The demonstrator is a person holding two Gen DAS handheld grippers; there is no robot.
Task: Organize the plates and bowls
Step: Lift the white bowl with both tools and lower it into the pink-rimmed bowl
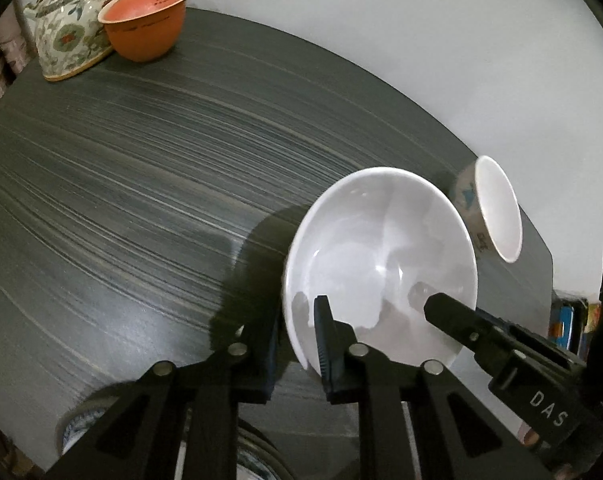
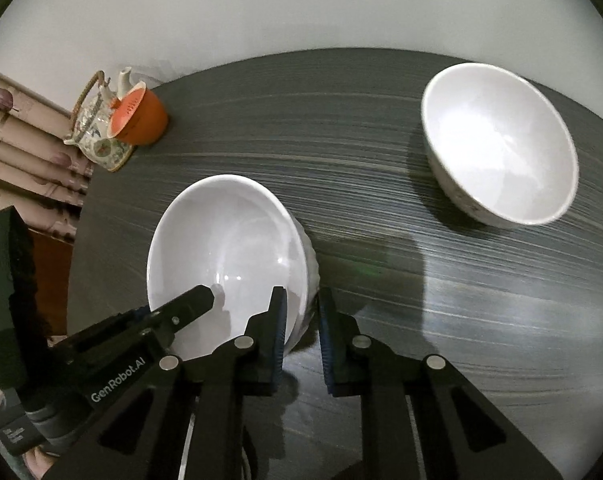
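A plain white bowl (image 1: pixel 381 240) sits on the dark wood-grain table (image 1: pixel 141 180), and both grippers hold it. My left gripper (image 1: pixel 299 332) is shut on the bowl's near-left rim, one pad inside and one outside. In the right wrist view the same bowl (image 2: pixel 221 240) has its right rim pinched by my right gripper (image 2: pixel 301 300), which is also shut. Each view shows the other gripper's inner finger (image 1: pixel 453 312) (image 2: pixel 189 304) reaching into the bowl. A second white bowl (image 2: pixel 497 144) (image 1: pixel 497 208), patterned outside, stands apart at the far right.
A floral teapot (image 1: pixel 65 28) (image 2: pixel 101 136) and an orange lidded cup (image 1: pixel 145 20) (image 2: pixel 141 116) stand at the table's far left corner. A blue-and-white dish (image 1: pixel 77 428) shows partly below the left gripper. The table (image 2: pixel 341 128) ends at a pale wall behind.
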